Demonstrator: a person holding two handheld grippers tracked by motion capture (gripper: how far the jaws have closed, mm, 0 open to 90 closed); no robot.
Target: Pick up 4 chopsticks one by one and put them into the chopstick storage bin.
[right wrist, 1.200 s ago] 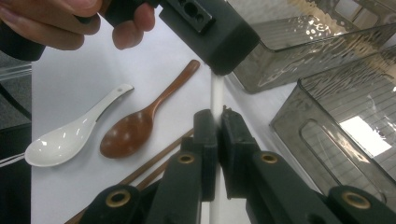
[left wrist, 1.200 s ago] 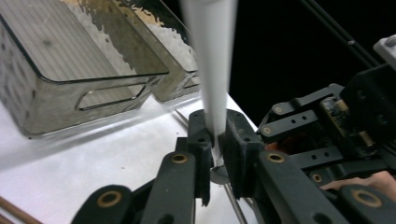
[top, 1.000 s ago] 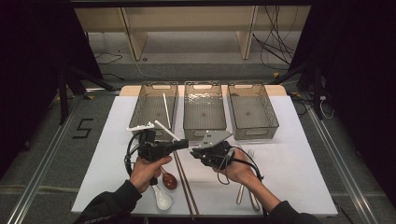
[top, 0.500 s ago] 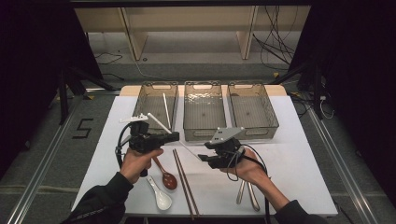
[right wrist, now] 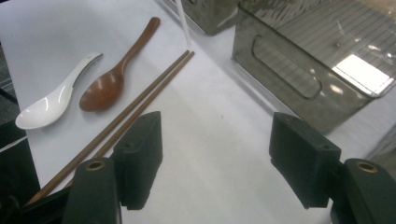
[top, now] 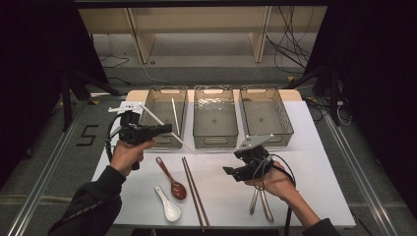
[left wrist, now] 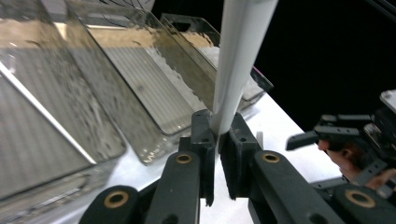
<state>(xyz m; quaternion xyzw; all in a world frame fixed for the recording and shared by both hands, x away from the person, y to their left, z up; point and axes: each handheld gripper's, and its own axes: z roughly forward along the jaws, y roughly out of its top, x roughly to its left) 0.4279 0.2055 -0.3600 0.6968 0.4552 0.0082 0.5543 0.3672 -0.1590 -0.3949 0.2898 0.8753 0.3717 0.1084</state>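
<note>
Clearly left tongs (left wrist: 218, 140) clench a white chopstick (left wrist: 238, 60); right tongs (right wrist: 215, 154) just released, empty.

A: The white chopstick (left wrist: 238, 65) runs off the top edge in the left gripper view; its far end can't be read there.

B: The brown chopsticks (right wrist: 116, 126) pass behind the near jaw; their lower ends are hidden.

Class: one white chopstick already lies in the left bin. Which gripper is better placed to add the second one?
Left. The left gripper already clamps the white chopstick beside the left bin; the right gripper is open and empty.
</note>
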